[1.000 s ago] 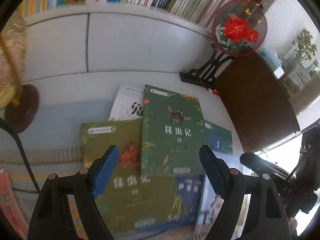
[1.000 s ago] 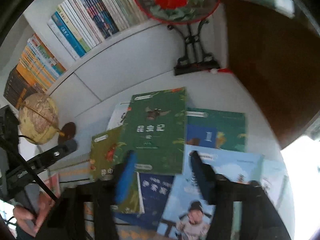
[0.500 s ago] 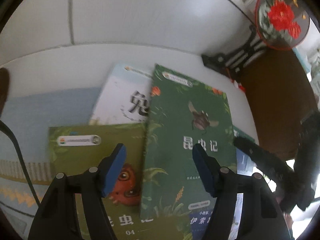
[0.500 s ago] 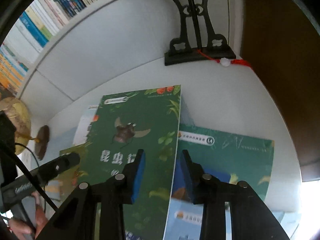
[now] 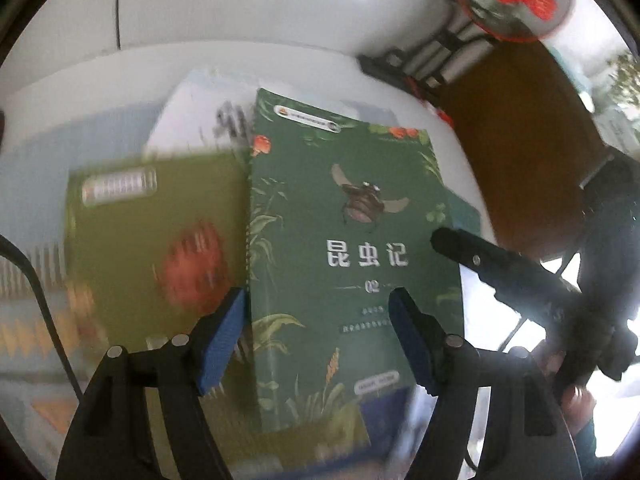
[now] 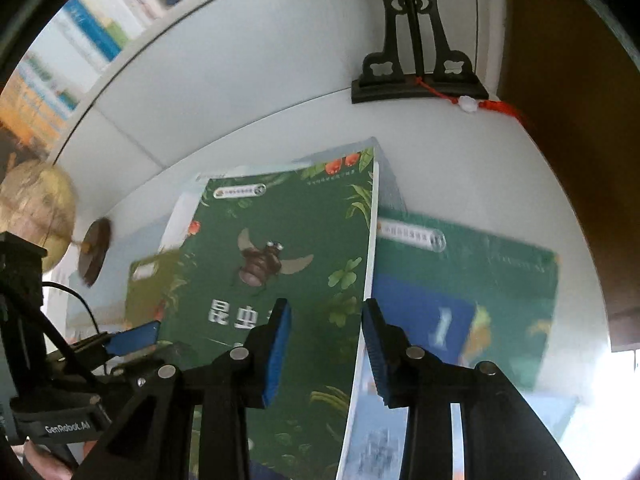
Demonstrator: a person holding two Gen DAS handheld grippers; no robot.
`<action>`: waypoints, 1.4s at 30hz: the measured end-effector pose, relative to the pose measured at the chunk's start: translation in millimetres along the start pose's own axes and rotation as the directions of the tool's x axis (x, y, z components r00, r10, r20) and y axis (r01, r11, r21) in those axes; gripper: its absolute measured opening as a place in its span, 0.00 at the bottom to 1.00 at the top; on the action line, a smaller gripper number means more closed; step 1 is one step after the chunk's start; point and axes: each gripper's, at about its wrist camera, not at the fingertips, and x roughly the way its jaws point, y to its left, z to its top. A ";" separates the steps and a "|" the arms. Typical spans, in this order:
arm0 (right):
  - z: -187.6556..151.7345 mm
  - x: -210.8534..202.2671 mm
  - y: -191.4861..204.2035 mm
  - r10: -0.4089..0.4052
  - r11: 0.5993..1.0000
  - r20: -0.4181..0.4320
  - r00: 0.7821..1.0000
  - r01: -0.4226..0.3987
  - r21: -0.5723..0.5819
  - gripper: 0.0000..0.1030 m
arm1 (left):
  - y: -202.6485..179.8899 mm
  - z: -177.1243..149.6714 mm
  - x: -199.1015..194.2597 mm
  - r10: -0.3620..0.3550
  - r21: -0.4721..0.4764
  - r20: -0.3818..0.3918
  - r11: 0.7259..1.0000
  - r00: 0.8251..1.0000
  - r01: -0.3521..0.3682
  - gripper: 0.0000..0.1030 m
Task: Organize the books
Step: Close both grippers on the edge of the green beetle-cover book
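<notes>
**Both grippers at the dark green insect book**

White wall shelf [image 6: 120, 28] at 11 o'clock holds upright books. The dark green paperback with a beetle picture [image 5: 340, 248] lies atop overlapping books on the white tabletop [image 6: 460, 168]. Left gripper [image 5: 316, 336] jaws opening, straddling its near-left corner. Right gripper [image 6: 326, 344] jaws straddle its lifted right edge; contact unclear.

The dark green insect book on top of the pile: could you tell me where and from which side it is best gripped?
Take the dark green insect book by its right-hand page edge, coming from the right. In the right wrist view that edge is raised off the teal book beside it, and the right gripper already straddles it, jaws not yet pressing. The spine side lies flat against the olive book.
</notes>
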 end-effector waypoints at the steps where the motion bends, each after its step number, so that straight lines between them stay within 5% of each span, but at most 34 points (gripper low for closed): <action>1: -12.2 -8.4 1.5 0.001 1.000 -0.004 1.000 -0.001 -0.013 0.35 | -1.6 -10.9 -1.5 -0.007 0.001 -0.012 1.000 1.000 0.007 0.68; 7: -62.3 -13.5 -4.7 0.004 1.000 -0.055 0.998 -0.004 0.000 0.35 | -4.8 -55.3 -7.0 0.010 0.012 -0.030 1.000 1.000 -0.009 0.68; 11: -72.2 -19.6 -4.1 -0.018 1.000 -0.046 0.999 0.019 0.007 0.35 | -1.1 -53.8 -8.3 0.084 -0.021 0.018 0.996 0.996 -0.084 0.68; 16: -77.2 -20.2 1.9 -0.013 1.000 -0.044 0.999 0.013 0.004 0.37 | -7.1 -49.3 -11.0 0.050 -0.040 0.011 0.998 0.999 -0.049 0.68; 19: -76.2 -22.7 -6.0 0.028 0.998 -0.047 0.999 -0.025 0.053 0.37 | -10.2 -47.6 -33.3 -0.042 -0.054 0.068 0.997 0.997 0.045 0.68; 21: -75.3 -23.8 -16.1 0.081 0.992 -0.046 0.996 -0.076 0.098 0.37 | -12.2 -46.7 -56.0 -0.172 -0.059 0.129 0.982 0.977 0.181 0.68; 23: -73.8 -24.1 -24.6 0.134 0.983 -0.045 0.990 -0.127 0.131 0.37 | -19.3 -41.6 -65.8 -0.206 -0.030 0.149 0.977 0.967 0.213 0.68; 27: -73.2 -24.6 -24.0 0.154 0.982 -0.044 0.987 -0.148 0.118 0.37 | -25.7 -32.6 -35.6 0.009 0.020 0.077 1.000 0.997 -0.010 0.68; 31: -64.6 -25.0 -16.0 0.059 0.998 -0.038 0.998 -0.058 0.029 0.36 | -7.6 -35.7 -11.8 -0.011 -0.039 -0.001 0.999 1.000 0.011 0.67; 42: -4.8 -6.0 -37.6 0.002 1.000 -0.004 1.000 -0.002 0.020 0.36 | -0.4 -20.4 -9.4 0.006 -0.010 0.011 1.000 1.000 -0.006 0.68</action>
